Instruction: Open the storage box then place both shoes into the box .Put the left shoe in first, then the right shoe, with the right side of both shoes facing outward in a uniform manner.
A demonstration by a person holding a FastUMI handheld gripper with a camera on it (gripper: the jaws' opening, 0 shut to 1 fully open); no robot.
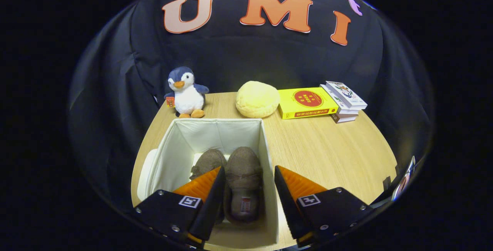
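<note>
1. My gripper point(249, 183), lower centre: fingers spread wide, gripping nothing.
2. Storage box point(265, 154), open, on the table point(327, 154), beneath and between my fingers.
3. Right shoe point(243, 183) lies between my fingers; left shoe point(208, 162) beside it, partly behind my left finger.
4. Penguin toy point(186, 93), upper left, beyond the box.

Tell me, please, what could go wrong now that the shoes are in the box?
The open gripper hangs over the right shoe in the box. Lifting carelessly, a finger could catch the box's right wall and tip or drag it. The left shoe lies partly hidden, so its facing may be wrong.
</note>
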